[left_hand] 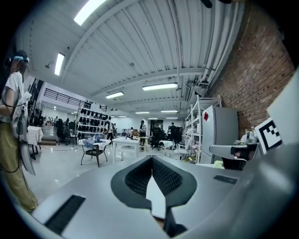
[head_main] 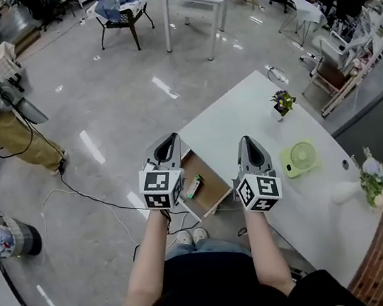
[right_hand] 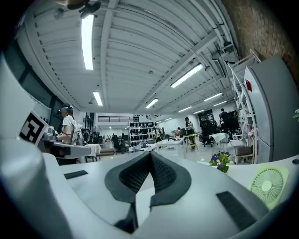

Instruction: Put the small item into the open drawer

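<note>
The left tongs (head_main: 168,144) are pressed together at the tips with nothing between them. The left gripper view shows their ribbed black pads (left_hand: 140,176) meeting in a narrow V against the open room. The right tongs (head_main: 247,142) are likewise closed and empty, and their dark pads (right_hand: 163,173) touch at the tip in the right gripper view.

The small green-and-white item (head_main: 194,186) lies inside the open, wood-lined drawer (head_main: 213,190), which is pulled out from the near edge of the white rectangular surface (head_main: 243,115). From the head view the item sits below and between the two tongs. It is just beside the left tongs' marker cube (head_main: 161,188), well apart from the tips of either pair, and touched by neither. Both tongs are held above the drawer and point away from the person, so neither gripper view shows the item.

Farther along the surface a small pot of purple flowers (head_main: 283,102) stands near the far edge. A pale green round fan (head_main: 300,156) lies to the right of the right tongs, and it also shows at the lower right of the right gripper view. A person in tan trousers (head_main: 21,136) stands on the grey glossy floor (head_main: 128,72) at the left.
</note>
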Tool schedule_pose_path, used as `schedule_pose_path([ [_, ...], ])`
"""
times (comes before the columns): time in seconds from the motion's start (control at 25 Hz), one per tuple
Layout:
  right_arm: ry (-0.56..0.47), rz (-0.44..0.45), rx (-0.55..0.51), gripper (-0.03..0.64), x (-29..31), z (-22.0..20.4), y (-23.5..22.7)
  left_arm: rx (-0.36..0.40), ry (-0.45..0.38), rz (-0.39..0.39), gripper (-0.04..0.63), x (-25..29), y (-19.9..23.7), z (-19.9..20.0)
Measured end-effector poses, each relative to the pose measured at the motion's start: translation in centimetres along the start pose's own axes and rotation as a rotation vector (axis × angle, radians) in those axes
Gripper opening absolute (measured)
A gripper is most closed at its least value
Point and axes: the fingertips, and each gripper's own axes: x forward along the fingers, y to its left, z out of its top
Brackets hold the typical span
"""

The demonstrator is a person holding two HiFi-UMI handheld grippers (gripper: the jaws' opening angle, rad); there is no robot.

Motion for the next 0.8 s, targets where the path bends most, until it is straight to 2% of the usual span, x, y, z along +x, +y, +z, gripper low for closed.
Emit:
schedule_pose_path([
  [0.8,0.022,0.007,-0.008,-0.002,0.6,-0.9,-0.6,-0.004,0.026,0.013,0.021,0.7,0.0,-1.2],
])
